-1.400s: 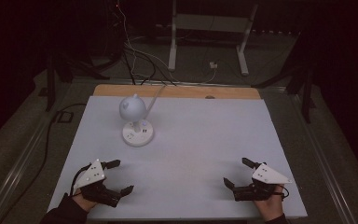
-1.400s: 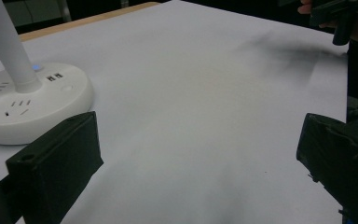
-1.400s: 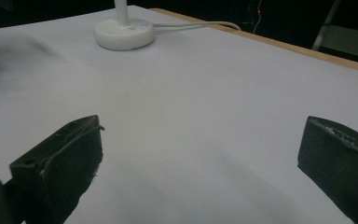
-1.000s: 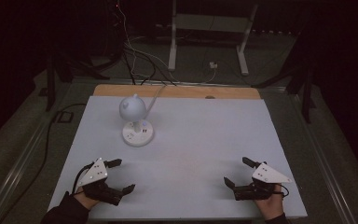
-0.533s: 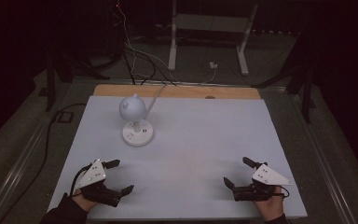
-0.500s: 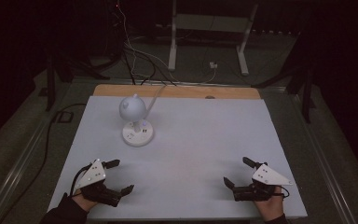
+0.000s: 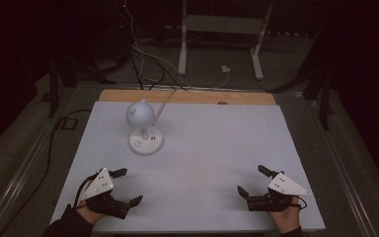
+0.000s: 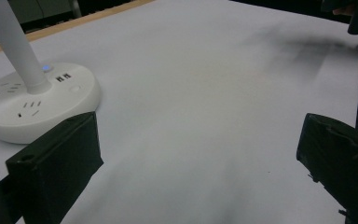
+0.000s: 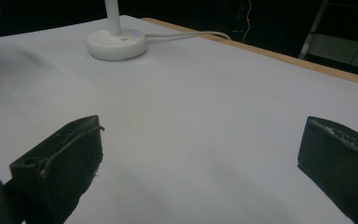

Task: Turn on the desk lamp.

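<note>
A white desk lamp (image 7: 143, 123) with a round socket base (image 8: 32, 105), a slim stem and a globe head stands on the white table (image 7: 217, 143), ahead of the left gripper (image 7: 120, 185), just beyond its left jaw. The right gripper (image 7: 250, 180) rests well apart. Both grippers' jaws gape wide, holding nothing.

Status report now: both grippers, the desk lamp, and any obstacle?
Left gripper open, empty. Right gripper open, empty. Desk lamp upright, far left, untouched. Table between them bare.

white lamp (image 7: 144, 129) far left, table (image 7: 217, 148) otherwise open
</note>
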The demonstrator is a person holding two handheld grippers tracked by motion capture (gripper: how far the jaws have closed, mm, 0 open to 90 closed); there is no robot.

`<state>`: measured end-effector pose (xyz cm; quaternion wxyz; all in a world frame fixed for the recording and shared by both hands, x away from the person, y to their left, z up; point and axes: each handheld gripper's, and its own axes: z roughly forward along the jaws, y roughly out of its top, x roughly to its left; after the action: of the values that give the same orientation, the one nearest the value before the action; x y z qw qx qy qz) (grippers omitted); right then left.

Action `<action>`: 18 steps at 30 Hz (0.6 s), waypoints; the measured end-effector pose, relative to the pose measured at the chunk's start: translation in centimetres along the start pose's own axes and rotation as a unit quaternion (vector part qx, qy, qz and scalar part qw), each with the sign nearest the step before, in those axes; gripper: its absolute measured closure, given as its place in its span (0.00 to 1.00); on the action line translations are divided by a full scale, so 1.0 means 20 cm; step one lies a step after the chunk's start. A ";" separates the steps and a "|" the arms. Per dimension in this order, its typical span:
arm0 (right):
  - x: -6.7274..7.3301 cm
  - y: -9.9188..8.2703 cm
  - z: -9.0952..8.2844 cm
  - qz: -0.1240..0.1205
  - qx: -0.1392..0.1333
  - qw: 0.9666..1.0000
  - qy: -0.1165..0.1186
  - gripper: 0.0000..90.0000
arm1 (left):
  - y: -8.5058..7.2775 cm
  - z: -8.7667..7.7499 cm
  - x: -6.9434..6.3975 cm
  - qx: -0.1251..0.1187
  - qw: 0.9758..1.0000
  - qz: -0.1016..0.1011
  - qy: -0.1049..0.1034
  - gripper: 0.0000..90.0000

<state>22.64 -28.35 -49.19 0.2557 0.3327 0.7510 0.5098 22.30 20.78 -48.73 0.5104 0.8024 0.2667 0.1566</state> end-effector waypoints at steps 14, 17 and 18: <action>0.01 0.00 0.00 -0.002 -0.001 1.000 0.000 0.00 | 0.04 0.02 -0.01 0.003 1.000 -0.003 -0.001 0.00; 0.01 0.00 0.00 -0.003 0.001 1.000 0.000 0.00 | 0.06 0.02 -0.01 0.000 1.000 -0.004 0.000 0.00; 0.01 0.00 0.00 -0.002 0.000 1.000 0.001 0.00 | 0.06 0.03 -0.01 -0.002 1.000 -0.006 0.000 0.00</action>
<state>22.58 -28.22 -49.20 0.2562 0.3310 0.7519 0.5094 22.83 19.92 -47.83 0.5129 0.7999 0.2712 0.1536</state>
